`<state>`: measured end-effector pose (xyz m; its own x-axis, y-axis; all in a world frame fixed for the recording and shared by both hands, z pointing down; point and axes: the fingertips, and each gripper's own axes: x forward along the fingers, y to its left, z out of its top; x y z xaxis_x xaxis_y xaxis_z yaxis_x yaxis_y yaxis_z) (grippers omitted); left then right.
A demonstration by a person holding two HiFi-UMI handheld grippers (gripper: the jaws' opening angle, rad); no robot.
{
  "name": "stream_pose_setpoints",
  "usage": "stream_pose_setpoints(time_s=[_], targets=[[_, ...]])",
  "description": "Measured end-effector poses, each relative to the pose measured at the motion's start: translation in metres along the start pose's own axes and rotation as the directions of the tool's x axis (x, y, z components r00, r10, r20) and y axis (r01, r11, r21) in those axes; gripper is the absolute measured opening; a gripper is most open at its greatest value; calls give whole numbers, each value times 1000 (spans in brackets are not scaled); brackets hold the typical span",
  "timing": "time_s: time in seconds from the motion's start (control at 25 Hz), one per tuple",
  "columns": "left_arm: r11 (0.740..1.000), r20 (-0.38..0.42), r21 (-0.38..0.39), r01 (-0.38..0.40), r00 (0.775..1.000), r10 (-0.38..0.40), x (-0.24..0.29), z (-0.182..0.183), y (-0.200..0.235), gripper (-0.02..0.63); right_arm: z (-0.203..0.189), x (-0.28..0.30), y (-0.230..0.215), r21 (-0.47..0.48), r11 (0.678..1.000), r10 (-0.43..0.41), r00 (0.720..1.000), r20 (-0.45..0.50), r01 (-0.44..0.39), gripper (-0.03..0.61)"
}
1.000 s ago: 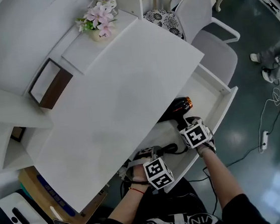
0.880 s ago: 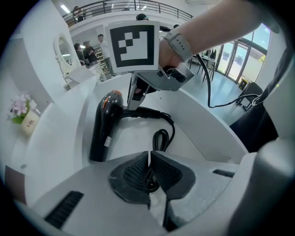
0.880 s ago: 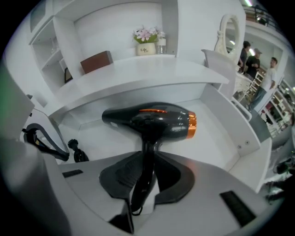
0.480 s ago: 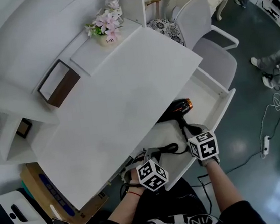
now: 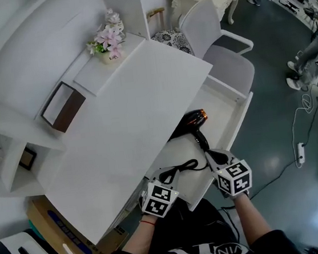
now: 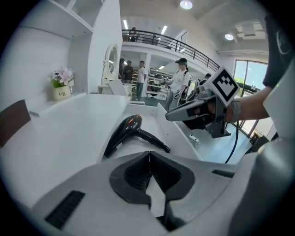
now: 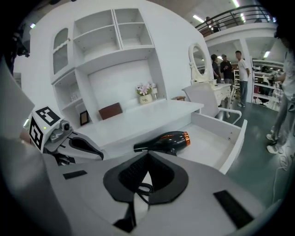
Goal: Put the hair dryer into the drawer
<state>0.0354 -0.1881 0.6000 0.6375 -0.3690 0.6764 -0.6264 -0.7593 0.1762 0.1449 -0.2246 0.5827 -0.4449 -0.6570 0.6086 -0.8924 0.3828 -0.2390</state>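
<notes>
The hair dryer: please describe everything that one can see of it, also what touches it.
The hair dryer has a glossy black body, plastic by its look, with an orange ring at one end of the barrel. It lies on its side on the floor of the open white drawer, its barrel partly under the desk top's edge. Its black cord loops from the handle across the drawer floor. Neither the left gripper nor the right gripper touches it.

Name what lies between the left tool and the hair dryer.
The dryer's black cord, looped in the drawer, lies between the left tool and the hair dryer; the head view shows it.
</notes>
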Motion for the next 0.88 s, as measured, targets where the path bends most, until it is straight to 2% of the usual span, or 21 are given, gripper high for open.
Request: stream_pose_setpoints(time_s=[0.16, 0.4, 0.6, 0.88], targets=[[998, 130, -51, -27, 991, 34, -27, 10, 1, 11, 6, -27, 21, -11, 1000, -17, 994, 105, 18, 3], [990, 268, -112, -87, 957, 114, -74, 13, 10, 11, 13, -72, 47, -23, 997, -65, 971, 232, 73, 3], [985, 346, -118, -130, 924, 163, -111, 16, 17, 11, 12, -100, 62, -25, 991, -115, 949, 294, 128, 3], [976, 397, -119, -180, 893, 213, -149, 10, 30, 11, 14, -130, 71, 1, 979, -190, 912, 363, 204, 3]])
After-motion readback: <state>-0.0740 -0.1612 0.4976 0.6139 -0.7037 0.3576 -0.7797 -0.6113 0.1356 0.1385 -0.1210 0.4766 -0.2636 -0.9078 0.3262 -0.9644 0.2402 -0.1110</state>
